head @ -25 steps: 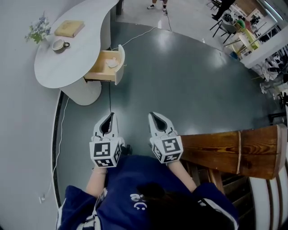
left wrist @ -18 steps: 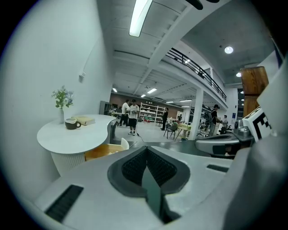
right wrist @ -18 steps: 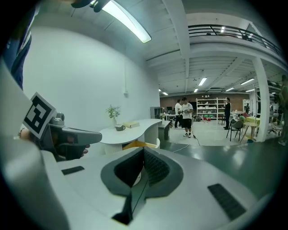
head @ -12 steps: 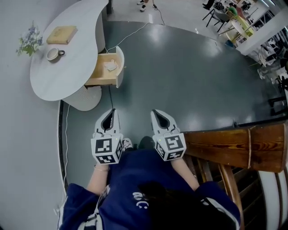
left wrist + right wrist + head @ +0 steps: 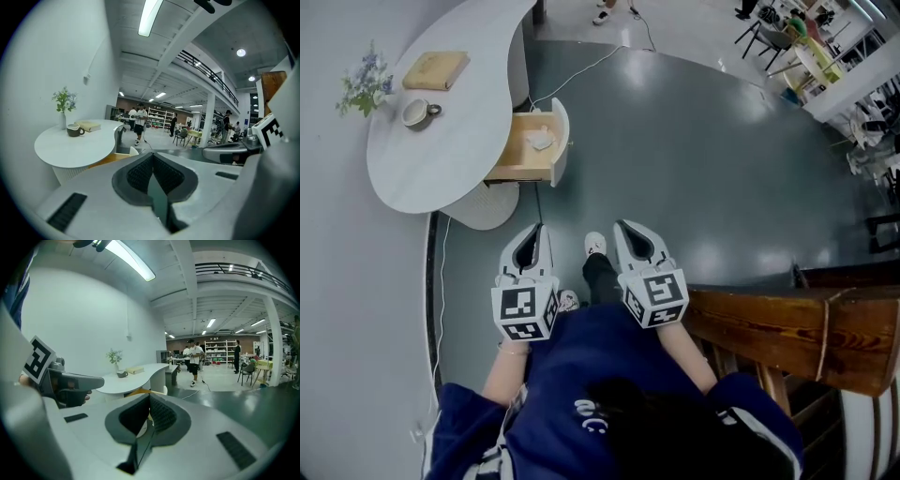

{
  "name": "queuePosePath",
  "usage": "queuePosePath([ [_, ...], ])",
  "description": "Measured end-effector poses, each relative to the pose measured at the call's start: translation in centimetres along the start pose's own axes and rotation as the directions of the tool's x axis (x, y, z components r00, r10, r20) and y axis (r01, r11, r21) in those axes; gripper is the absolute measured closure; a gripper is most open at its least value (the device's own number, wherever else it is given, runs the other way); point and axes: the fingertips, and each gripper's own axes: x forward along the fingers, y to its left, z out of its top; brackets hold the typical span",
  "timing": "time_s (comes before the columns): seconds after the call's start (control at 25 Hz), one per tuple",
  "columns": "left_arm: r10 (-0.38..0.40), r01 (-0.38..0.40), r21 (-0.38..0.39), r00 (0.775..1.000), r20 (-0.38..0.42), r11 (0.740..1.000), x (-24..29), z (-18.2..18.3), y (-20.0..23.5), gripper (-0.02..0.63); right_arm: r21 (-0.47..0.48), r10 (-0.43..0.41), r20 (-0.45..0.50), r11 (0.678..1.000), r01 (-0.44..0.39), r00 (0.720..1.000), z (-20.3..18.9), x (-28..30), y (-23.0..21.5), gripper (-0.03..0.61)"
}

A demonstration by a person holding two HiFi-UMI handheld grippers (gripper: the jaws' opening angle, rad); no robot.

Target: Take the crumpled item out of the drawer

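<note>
Well ahead of both sets of fingers, off to their left: white curved desk (image 5: pixel 441 141), smooth top, ribbed pedestal. Drawer (image 5: pixel 517 161), pale wood, open; crumpled item (image 5: pixel 541 140) inside, whitish, too small to tell its material. Left gripper (image 5: pixel 533 234), right gripper (image 5: pixel 624 231): fingers with ribbed dark pads, pressed together, nothing between. Brown wooden rail (image 5: pixel 787 328) beside the right fingers, cut off.

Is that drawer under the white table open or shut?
Open: the drawer juts out from the white table, its wooden inside exposed, with the crumpled item lying in it.
</note>
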Motion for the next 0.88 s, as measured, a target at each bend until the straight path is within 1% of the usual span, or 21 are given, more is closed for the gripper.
queuePosePath([
  [0.12, 0.033, -0.033, 0.002, 0.999, -0.001, 0.999, 1.4, 0.5, 0.8, 0.609, 0.006, 0.039, 0.010, 0.999, -0.039, 0.999, 0.7, 2.3, -0.7, 0.571],
  [0.24, 0.044, -0.044, 0.006, 0.999, 0.004, 0.999, 3.1, 1.3, 0.9, 0.609, 0.005, 0.077, 0.017, 0.997, -0.077, 0.997, 1.6, 4.6, -1.6, 0.571],
  [0.48, 0.000, -0.001, 0.017, 0.999, 0.047, 1.000, 7.2, 3.5, 0.5, 0.609, 0.023, 0.138, 0.009, 0.990, -0.138, 0.990, 2.6, 9.8, -4.1, 0.571],
  [0.76, 0.054, -0.054, 0.018, 0.998, -0.011, 0.998, 12.3, 3.7, 0.8, 0.609, 0.047, 0.187, 0.002, 0.981, -0.187, 0.982, 3.3, 14.1, -8.0, 0.571],
  [0.88, 0.034, -0.034, -0.011, 0.999, -0.010, 0.999, 14.5, 4.4, 0.6, 0.609, 0.052, 0.195, 0.010, 0.979, -0.195, 0.981, 4.3, 15.9, -10.0, 0.571],
])
